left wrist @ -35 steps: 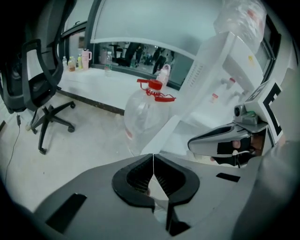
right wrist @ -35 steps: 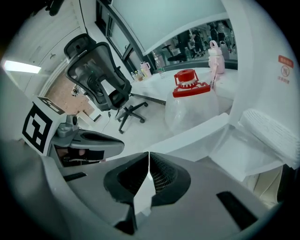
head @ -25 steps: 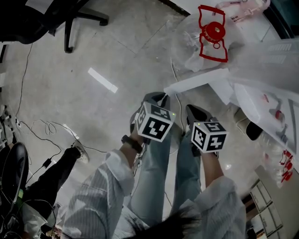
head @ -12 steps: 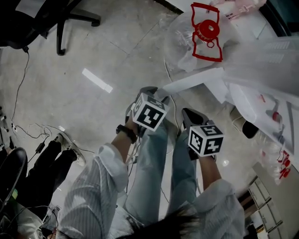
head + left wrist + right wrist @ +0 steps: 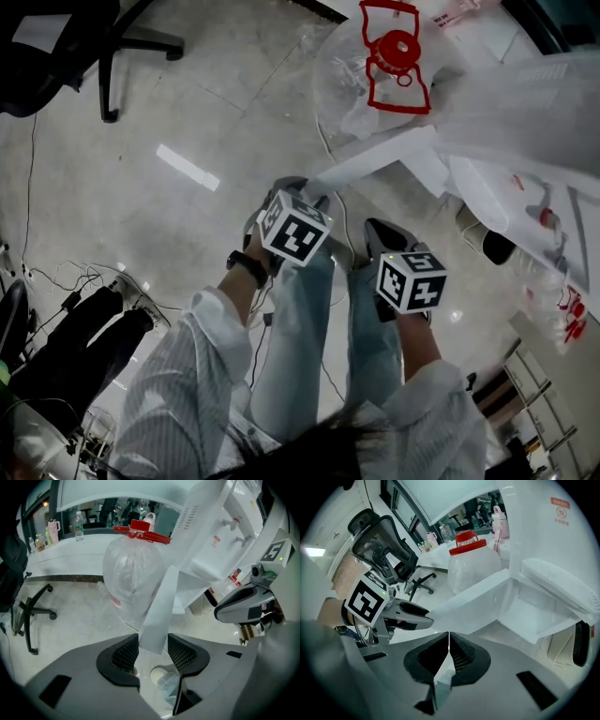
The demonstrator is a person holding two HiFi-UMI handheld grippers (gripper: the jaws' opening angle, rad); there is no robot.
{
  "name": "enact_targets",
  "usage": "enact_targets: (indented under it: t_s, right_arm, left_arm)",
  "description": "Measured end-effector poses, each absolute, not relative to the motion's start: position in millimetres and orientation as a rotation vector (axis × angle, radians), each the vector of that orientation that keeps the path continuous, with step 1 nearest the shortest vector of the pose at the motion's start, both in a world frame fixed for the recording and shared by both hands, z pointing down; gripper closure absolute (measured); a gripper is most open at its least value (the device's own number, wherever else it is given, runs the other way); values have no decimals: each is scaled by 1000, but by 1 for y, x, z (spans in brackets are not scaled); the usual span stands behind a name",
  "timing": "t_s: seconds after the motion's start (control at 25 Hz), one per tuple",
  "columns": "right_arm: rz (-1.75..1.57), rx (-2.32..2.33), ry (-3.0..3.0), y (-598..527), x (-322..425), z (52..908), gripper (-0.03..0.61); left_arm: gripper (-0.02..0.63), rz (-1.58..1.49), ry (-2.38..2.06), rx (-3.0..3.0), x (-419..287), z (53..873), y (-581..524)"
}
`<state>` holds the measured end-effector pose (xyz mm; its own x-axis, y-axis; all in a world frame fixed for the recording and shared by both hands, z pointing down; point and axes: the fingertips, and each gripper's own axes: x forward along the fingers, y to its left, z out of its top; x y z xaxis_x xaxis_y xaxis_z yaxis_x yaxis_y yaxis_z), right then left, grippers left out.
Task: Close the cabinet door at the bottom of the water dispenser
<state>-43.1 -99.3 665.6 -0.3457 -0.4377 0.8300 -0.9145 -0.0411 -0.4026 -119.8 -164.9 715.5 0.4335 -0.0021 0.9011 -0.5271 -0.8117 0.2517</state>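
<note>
low centre of the left gripper view, the left gripper (image 5: 152, 644) has its jaws opening, one either side of the door (image 5: 161, 606) edge, released, pads not pressing it. the door runs up as a white strip to the dispenser (image 5: 220, 536) at upper right and stands swung out, cabinet (image 5: 534, 613) open. the right gripper (image 5: 447, 637) is clenched on nothing, tips just below the door's lower edge. a bagged bottle (image 5: 133, 578) sits behind the door at centre, and a chair (image 5: 28, 616) at far left.
</note>
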Motion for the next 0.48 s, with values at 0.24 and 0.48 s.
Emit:
enact_targets:
  t_s: [0.24,0.48]
  right_arm:
    - [1384,1411,-1781,-76,-37,666,563]
    - [1351,1361,-1802,-44,-12,665,563]
  left_arm:
    - [414,1361,-458,2154,-113,716,-136]
    - [419,1349,-508,2113,-98,717,-94]
